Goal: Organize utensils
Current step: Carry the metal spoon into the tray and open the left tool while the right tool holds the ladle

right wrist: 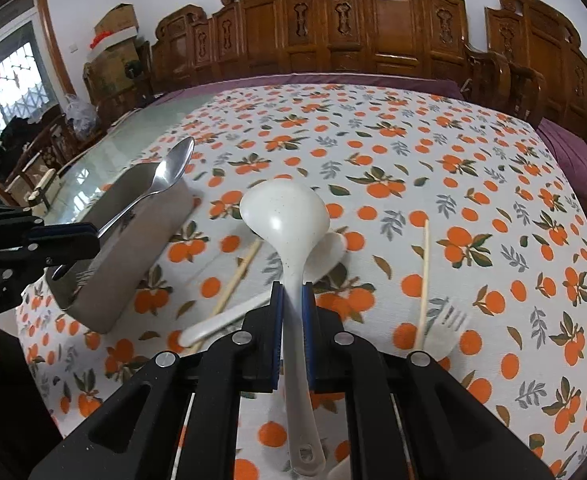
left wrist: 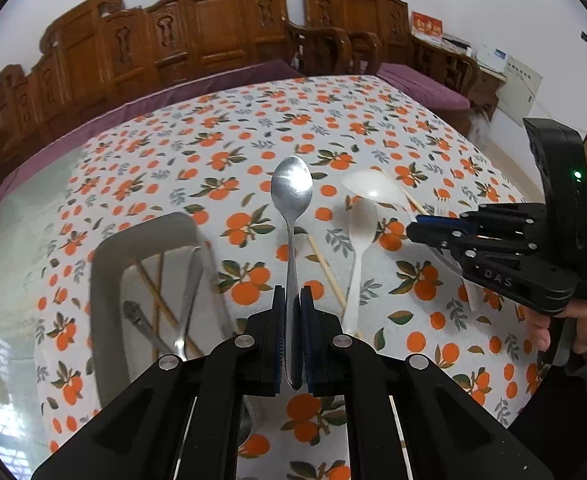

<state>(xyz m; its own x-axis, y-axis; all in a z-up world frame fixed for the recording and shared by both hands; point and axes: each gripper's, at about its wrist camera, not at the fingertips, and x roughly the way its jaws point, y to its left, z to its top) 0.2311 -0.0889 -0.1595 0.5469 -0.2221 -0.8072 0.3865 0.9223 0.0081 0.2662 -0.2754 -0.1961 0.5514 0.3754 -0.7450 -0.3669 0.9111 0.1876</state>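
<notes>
My left gripper (left wrist: 292, 312) is shut on the handle of a metal spoon (left wrist: 292, 188), bowl pointing away, held above the table; the metal spoon also shows in the right wrist view (right wrist: 169, 172), over the grey tray (right wrist: 133, 264). My right gripper (right wrist: 292, 304) is shut on the handle of a white ladle (right wrist: 283, 210), held above the table; the ladle also shows in the left wrist view (left wrist: 373, 186). The grey tray (left wrist: 105, 280) holds chopsticks (left wrist: 157, 296), a metal utensil and tongs. A white spoon (left wrist: 359, 240), a chopstick (right wrist: 424, 276) and a white fork (right wrist: 449, 320) lie on the cloth.
The table has an orange-print cloth (right wrist: 413, 152) with bare glass at its left edge (left wrist: 9, 240). Carved wooden benches (right wrist: 373, 20) with purple cushions stand behind. Another chopstick (right wrist: 237, 276) lies next to the tray. The right gripper body (left wrist: 513, 248) is at the right of the left wrist view.
</notes>
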